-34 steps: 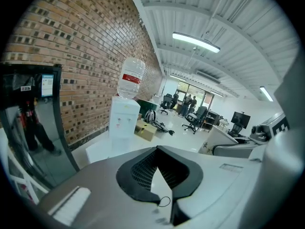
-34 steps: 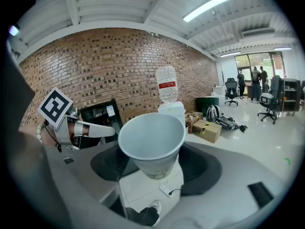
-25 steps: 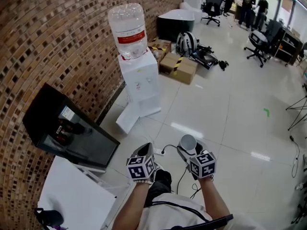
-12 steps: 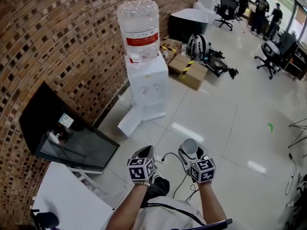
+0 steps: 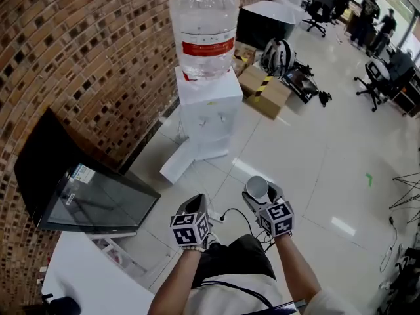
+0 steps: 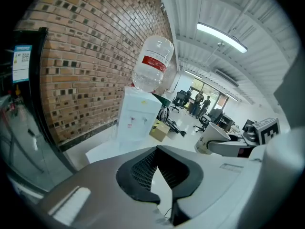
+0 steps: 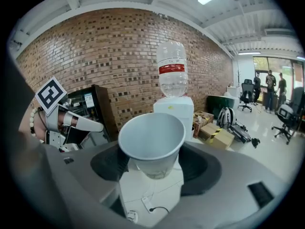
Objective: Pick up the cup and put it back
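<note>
On the pale tiled floor (image 5: 308, 156) beside a brick wall (image 5: 79, 58), a person stands with a gripper in each hand, arms stretched forward and low. The right gripper (image 5: 259, 199) is clenched around a white paper cup (image 5: 256, 187): its dark pads press on the lower part of the cup from either side, and the cup's open mouth faces upward, its inside white with nothing visible in it. The cup is held in the air above the floor, in front of the person and apart from the white water dispenser (image 5: 209, 113) that stands against the wall ahead. A large clear bottle (image 5: 204, 25) with a red label sits upside down on top of the dispenser. The left gripper (image 5: 195, 205) is just beside the right one, at about the same height; its jaws are closed with their tips touching, and nothing is between them. A thin cable (image 5: 230, 215) lies on the floor under the two grippers. To the left, along the wall, stands a black cabinet (image 5: 79, 189) with a glass front, and nearer the person is the corner of a white table (image 5: 85, 274). Beyond the dispenser lie cardboard boxes (image 5: 266, 90), one with yellow and black striped tape. Farther off are office chairs (image 5: 374, 84) and a few people (image 5: 367, 8) standing at the far end of the room.
</note>
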